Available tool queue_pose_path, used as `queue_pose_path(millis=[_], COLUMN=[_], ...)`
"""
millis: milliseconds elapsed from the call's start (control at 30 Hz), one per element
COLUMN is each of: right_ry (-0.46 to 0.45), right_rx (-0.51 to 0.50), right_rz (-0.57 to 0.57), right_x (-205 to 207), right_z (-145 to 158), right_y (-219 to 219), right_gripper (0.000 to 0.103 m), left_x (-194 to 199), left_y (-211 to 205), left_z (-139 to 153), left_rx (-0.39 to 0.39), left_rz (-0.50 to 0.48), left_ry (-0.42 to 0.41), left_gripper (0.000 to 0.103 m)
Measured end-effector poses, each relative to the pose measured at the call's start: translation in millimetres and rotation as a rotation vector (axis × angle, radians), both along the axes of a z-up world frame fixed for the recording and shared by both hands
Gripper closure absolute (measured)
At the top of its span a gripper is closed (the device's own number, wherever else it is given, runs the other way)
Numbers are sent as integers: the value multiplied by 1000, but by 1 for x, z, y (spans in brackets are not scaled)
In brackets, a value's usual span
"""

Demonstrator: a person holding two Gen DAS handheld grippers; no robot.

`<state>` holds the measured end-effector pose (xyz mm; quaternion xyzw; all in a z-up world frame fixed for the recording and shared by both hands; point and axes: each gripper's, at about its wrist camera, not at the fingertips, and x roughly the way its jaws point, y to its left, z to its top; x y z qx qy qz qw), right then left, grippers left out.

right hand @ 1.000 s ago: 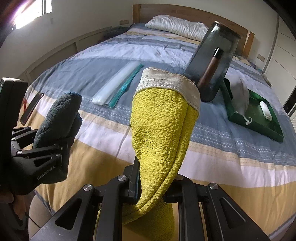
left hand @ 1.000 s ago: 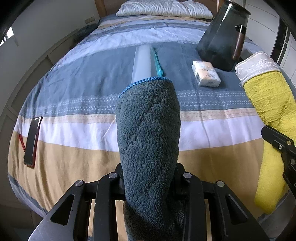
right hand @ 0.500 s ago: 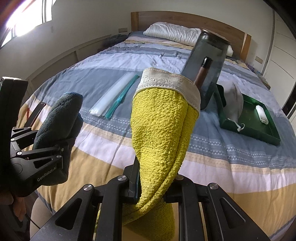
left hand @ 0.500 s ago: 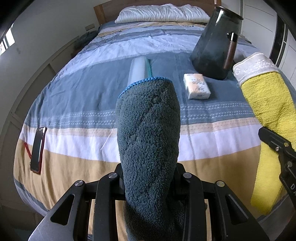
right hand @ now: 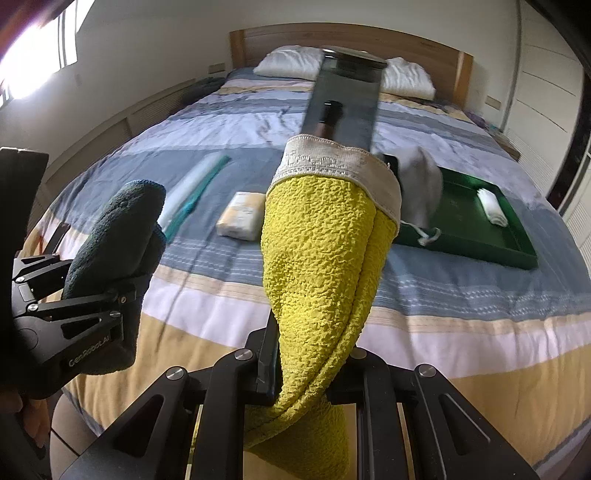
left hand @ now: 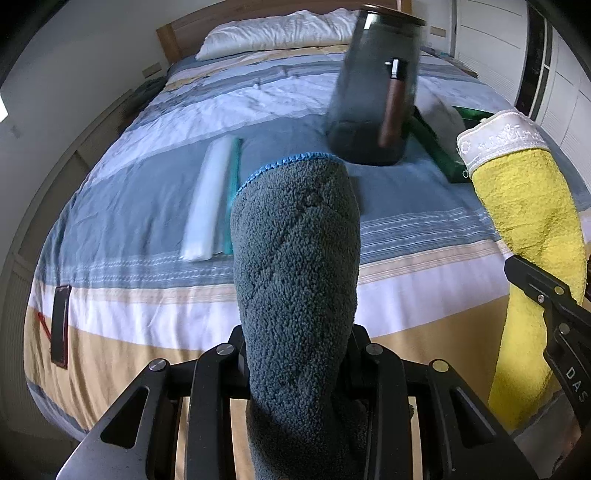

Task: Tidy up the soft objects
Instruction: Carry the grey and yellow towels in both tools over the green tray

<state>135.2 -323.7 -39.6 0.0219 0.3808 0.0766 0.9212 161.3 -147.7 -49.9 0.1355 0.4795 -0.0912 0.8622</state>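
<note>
My left gripper (left hand: 295, 354) is shut on a dark grey fluffy cloth (left hand: 295, 266) that stands up between its fingers; it also shows in the right wrist view (right hand: 118, 229). My right gripper (right hand: 310, 373) is shut on a yellow towel with a white lace hem (right hand: 321, 258), also seen at the right of the left wrist view (left hand: 528, 221). Both are held above the foot of a striped bed (right hand: 461, 332). A green tray (right hand: 469, 236) on the bed holds a grey cloth (right hand: 421, 188) and a small white roll (right hand: 491, 203).
A tall dark glass jar (left hand: 373, 92) with a brown bottle inside stands mid-bed. A clear pouch with a teal zip (left hand: 212, 199) and a tissue pack (right hand: 240, 216) lie on the bed. A dark phone (left hand: 61, 325) lies at the left edge. A pillow (left hand: 280, 33) lies at the head.
Both grippers have swung rightward with their cloths still held. The jar and green tray have come closer to centre, and the tissue pack is now hidden behind the grey cloth in the left view.
</note>
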Motion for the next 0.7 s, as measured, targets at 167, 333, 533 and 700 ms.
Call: queue_pose_path(millis=[167,333,533,700], right_ry=[7,18,26,30], right_rx=[16,40,53,54], right_rz=[-37,-99,-166,-223], right_x=[-4,-5,-7,-9], right_z=[-2,-6,-9,-9], right_y=[-19,-49,-83,-109], right_gripper=[86,86,86,86], left_x=[-2,-3,-1,1], left_y=[-24,-52,-91,-119], left_z=[0,0,4,8], left_rx=[-16,-31,-47,-61], left_rz=[-24,-65,-126,-173], left_ry=[13,23,21,19], left_gripper=[75,75,75,75])
